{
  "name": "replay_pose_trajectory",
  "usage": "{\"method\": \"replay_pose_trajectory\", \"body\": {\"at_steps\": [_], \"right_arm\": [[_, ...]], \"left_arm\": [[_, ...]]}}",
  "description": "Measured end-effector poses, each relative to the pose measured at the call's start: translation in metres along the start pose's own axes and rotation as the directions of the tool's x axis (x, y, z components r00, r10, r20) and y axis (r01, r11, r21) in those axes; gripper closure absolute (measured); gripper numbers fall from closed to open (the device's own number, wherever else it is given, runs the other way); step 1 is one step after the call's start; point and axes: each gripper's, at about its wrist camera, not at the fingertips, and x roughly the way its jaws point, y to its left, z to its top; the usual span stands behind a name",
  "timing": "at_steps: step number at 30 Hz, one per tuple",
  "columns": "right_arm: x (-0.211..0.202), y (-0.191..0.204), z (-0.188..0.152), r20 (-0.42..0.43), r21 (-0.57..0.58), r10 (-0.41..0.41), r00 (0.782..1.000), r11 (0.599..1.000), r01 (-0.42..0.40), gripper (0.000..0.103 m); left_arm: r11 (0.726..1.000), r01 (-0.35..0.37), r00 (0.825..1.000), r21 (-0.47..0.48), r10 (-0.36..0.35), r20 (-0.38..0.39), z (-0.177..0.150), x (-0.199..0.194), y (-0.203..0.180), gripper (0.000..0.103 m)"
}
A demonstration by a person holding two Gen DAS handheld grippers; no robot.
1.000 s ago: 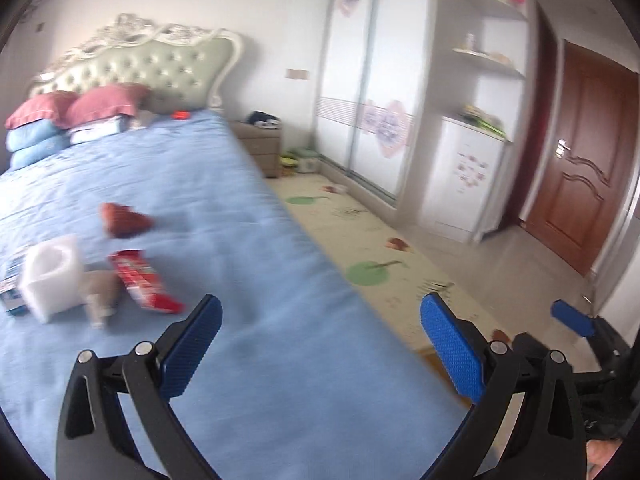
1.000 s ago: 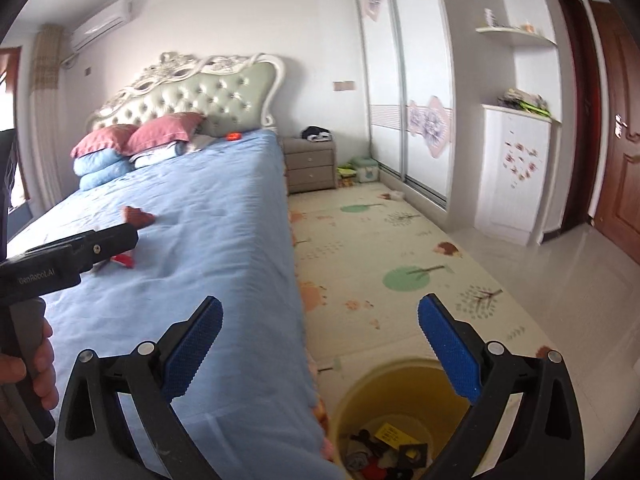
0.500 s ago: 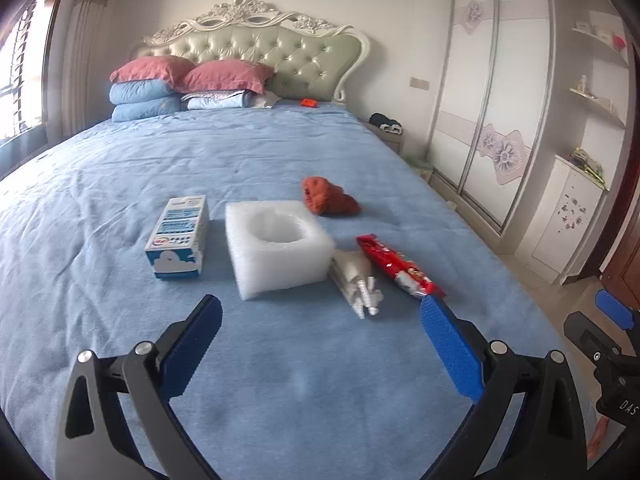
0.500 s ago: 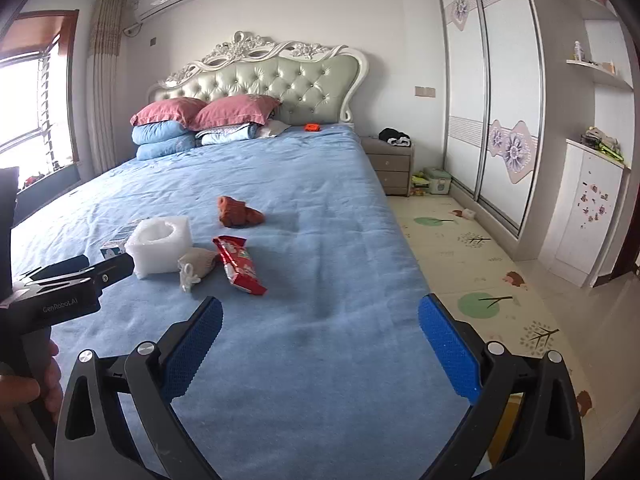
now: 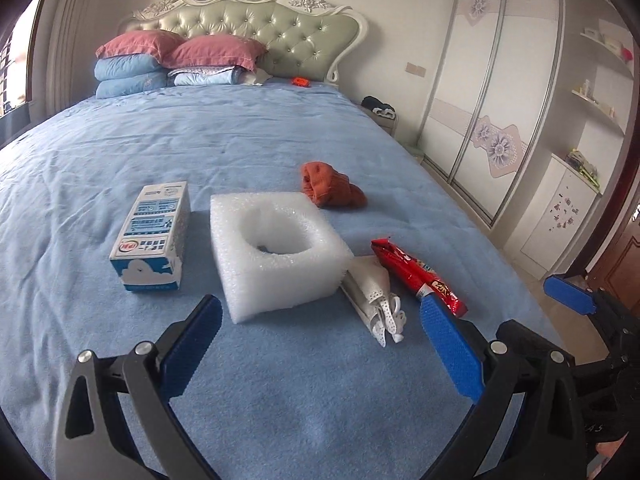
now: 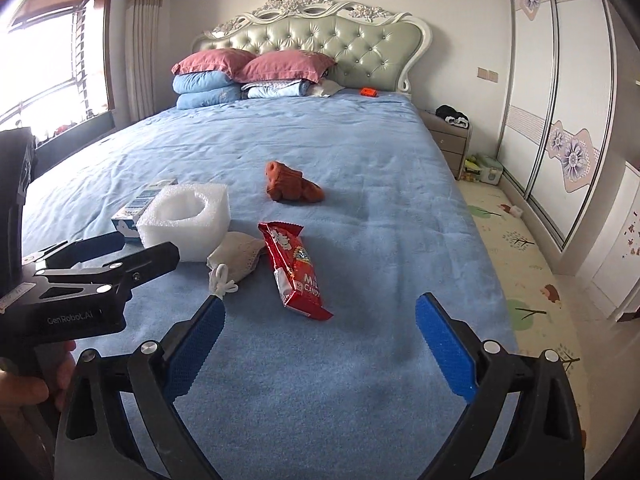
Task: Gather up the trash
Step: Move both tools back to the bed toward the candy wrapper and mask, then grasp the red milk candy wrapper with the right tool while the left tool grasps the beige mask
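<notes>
Several pieces of trash lie on the blue bed [image 5: 280, 140]. A white foam block [image 5: 276, 248] with a round hollow sits in the middle, a blue-and-white milk carton [image 5: 154, 236] to its left, a crumpled white bag [image 5: 374, 292] and a red candy wrapper [image 5: 416, 276] to its right, and an orange-brown cloth lump [image 5: 330, 186] behind. My left gripper [image 5: 320, 344] is open and empty, just short of the foam block. My right gripper [image 6: 320, 340] is open and empty, just short of the red wrapper [image 6: 294, 268]. The foam block [image 6: 186, 220] also shows there.
Pillows [image 6: 248, 76] are stacked at the padded headboard [image 6: 332, 48]. A small orange item [image 6: 368, 92] lies near the headboard. A nightstand [image 6: 450, 136] and a sliding wardrobe [image 6: 560, 100] stand right of the bed, beside a patterned floor mat [image 6: 516, 240].
Both grippers have swung from the floor side of the bed toward the trash and moved closer to it. The yellow bin seen earlier in the right wrist view is out of view. Both stay open.
</notes>
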Motion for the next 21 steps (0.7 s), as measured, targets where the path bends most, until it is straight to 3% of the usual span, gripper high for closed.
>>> {"method": "replay_pose_trajectory", "body": {"at_steps": [2,6,14,21], "right_arm": [[0.008,-0.004,0.003,-0.02,-0.025,-0.002,1.0,1.0,0.001,0.016],[0.035,-0.012,0.009,-0.096,-0.038,0.047,0.994,0.998,-0.051,0.034],[0.074,-0.011,0.017,-0.19,-0.02,0.12,0.974,0.992,-0.126,0.035],[0.076,-0.012,0.021,-0.201,0.008,0.174,0.964,0.984,-0.176,0.035]], "left_arm": [[1.0,0.002,1.0,0.007,-0.002,-0.002,0.002,0.003,0.0,0.004],[1.0,-0.009,1.0,0.014,0.009,-0.005,0.006,0.009,0.002,0.004],[0.998,-0.044,0.999,0.055,0.046,-0.022,0.004,0.02,-0.006,0.004],[0.997,-0.049,0.998,0.063,0.051,-0.027,0.005,0.02,-0.012,0.004]]}}
